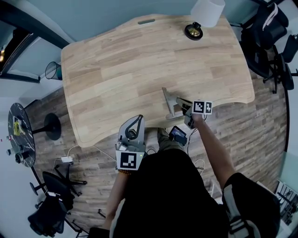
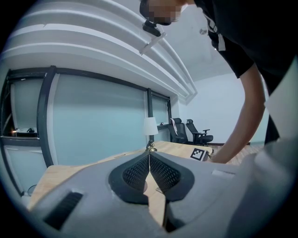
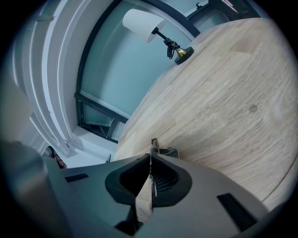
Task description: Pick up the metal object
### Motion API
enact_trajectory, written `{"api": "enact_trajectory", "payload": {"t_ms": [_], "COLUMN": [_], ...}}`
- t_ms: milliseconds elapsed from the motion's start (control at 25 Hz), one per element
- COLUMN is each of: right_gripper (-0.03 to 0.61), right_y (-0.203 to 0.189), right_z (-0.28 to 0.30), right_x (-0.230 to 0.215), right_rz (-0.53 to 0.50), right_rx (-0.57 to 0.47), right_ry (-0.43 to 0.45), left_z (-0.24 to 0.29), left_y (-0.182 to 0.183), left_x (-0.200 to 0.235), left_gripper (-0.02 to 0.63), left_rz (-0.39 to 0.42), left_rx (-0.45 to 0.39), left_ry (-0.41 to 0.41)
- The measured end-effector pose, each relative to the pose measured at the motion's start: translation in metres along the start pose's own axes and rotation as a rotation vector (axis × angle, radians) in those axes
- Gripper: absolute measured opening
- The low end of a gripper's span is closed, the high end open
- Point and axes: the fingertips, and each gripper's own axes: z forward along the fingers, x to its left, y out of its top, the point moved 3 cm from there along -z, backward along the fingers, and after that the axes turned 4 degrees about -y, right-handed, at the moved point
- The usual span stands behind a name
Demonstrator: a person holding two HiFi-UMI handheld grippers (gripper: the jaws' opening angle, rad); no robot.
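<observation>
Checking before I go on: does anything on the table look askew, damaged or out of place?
Nothing stands out. The lamp stands upright at the far edge of the table; the metal object is by the near edge, clamped in the right gripper.

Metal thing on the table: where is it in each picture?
Head view: the metal object stands at the near edge of the table, right of centre, at the right gripper.
Left gripper view: it cannot be made out.
Right gripper view: low in the middle, pinched between the shut jaws.
Shared landmark: the white lamp at the table's far end.
</observation>
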Motion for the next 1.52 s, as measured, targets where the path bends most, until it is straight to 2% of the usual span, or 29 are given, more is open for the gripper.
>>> {"api": "enact_trajectory", "payload": {"t_ms": [720, 880, 1120, 1280, 1520], "right_gripper": [0.011, 0.009, 0.009, 0.009, 0.009], "right_y": [-0.002, -0.003, -0.005, -0.005, -0.005], "right_z": [0.008, 0.008, 0.007, 0.006, 0.009], "right_x": [0.02, 0.021, 0.028, 0.035, 0.044], "right_rz": [-0.006, 0.002, 0.005, 0.006, 0.009], "right_rx": [-0.032, -0.042, -0.063, -0.077, -0.105], "right_ry": [0.029, 0.03, 0.026, 0.031, 0.033], "left_z": [-0.009, -0.011, -0.023, -0.027, -0.029], "left_y": [-0.007, -0.005, -0.011, -0.011, -0.011], "left_x": [0.005, 0.005, 0.011, 0.015, 0.023], "left_gripper": [0.017, 0.017, 0.017, 0.017, 0.017], "left_rz": [-0.013, -0.012, -0.031, -0.006, -0.021], "left_rx": [0.016, -0.006, 0.014, 0.026, 0.009], "left_ry": [0.002, 0.006, 0.009, -0.002, -0.002]}}
